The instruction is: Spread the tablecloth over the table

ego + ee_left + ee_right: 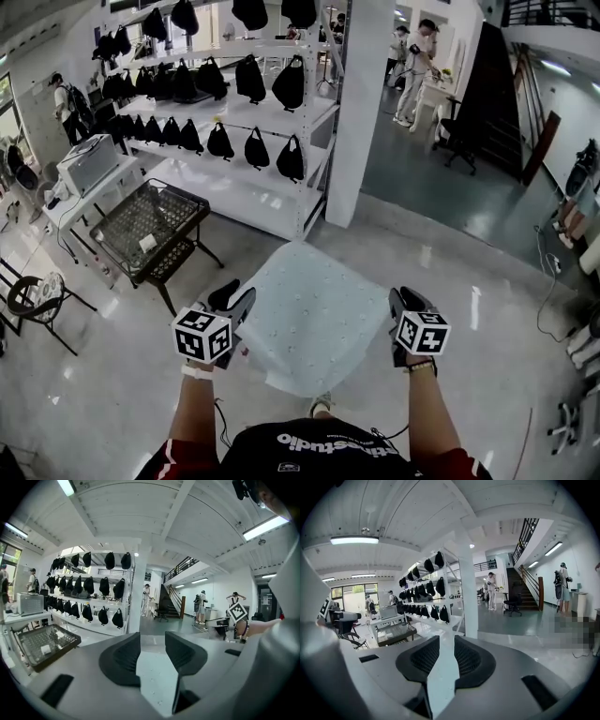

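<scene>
The tablecloth (314, 319) is a pale, faintly dotted sheet held up in the air in front of me, stretched between both grippers and reaching forward. My left gripper (236, 302) is shut on its near left edge. My right gripper (401, 305) is shut on its near right edge. In the left gripper view the cloth (157, 681) runs between the dark pads of the left gripper (152, 651), and the right gripper's marker cube (237, 612) shows at the far right. The right gripper view shows the cloth (440, 686) pinched in the right gripper (443, 656). Whatever lies under the cloth is hidden.
A black wire-mesh table (150, 230) stands ahead on the left, a black chair (37, 300) beside it. A white shelf rack (234, 141) with several black bags and a white column (361, 112) stand ahead. People stand far back by a staircase.
</scene>
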Tool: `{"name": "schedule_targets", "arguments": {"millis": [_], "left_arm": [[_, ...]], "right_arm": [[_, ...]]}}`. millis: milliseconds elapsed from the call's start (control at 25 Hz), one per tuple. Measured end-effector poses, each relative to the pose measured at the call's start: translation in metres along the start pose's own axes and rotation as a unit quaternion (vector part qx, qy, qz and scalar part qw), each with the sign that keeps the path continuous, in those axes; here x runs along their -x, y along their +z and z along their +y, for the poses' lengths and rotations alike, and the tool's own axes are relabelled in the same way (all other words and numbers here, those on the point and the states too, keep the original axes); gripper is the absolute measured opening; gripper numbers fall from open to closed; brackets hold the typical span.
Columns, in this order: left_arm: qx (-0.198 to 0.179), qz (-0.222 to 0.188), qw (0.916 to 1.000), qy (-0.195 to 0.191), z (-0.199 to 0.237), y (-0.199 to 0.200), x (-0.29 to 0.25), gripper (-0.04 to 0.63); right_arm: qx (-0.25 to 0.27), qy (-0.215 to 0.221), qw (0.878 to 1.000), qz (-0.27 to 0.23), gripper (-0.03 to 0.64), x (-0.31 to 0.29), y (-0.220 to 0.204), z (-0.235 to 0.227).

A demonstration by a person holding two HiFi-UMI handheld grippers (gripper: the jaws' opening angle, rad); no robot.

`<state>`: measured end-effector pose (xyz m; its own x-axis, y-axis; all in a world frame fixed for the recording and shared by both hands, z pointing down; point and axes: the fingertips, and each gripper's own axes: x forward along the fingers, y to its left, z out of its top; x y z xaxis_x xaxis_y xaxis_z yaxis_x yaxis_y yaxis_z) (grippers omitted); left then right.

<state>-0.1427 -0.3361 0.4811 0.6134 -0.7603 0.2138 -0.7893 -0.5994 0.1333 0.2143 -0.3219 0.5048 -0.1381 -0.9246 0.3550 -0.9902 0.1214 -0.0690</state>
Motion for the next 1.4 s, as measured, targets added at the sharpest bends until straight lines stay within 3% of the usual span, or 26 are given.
{"name": "schedule_targets", "arguments": {"millis": [280, 600, 720, 960, 1240, 1400], "left_arm": [[0.0, -0.061, 0.9977, 0.028, 0.003, 0.037, 0.007, 0.166], [-0.042, -0.095, 0.9929, 0.057, -0.014, 0.078, 0.014, 0.15], [-0.058, -0.099, 0.9909, 0.069, -0.018, 0.081, 0.014, 0.146], [-0.044, -0.106, 0.989, 0.094, -0.018, 0.081, 0.018, 0.106], [-0.085, -0.103, 0.9809, 0.141, -0.007, 0.079, 0.022, 0.045], [-0.097, -0.103, 0.9798, 0.141, -0.011, 0.082, 0.022, 0.032]], "right_arm": [[0.027, 0.03, 0.998, -0.053, 0.121, 0.015, 0.047, 0.029], [0.04, 0.047, 0.992, -0.107, 0.121, 0.041, 0.088, 0.054], [0.03, 0.049, 0.991, -0.123, 0.121, 0.05, 0.093, 0.057], [0.021, 0.053, 0.989, -0.134, 0.121, 0.058, 0.093, 0.059], [0.019, 0.064, 0.989, -0.13, 0.12, 0.054, 0.089, 0.071], [0.026, 0.067, 0.99, -0.124, 0.117, 0.051, 0.088, 0.076]]}}
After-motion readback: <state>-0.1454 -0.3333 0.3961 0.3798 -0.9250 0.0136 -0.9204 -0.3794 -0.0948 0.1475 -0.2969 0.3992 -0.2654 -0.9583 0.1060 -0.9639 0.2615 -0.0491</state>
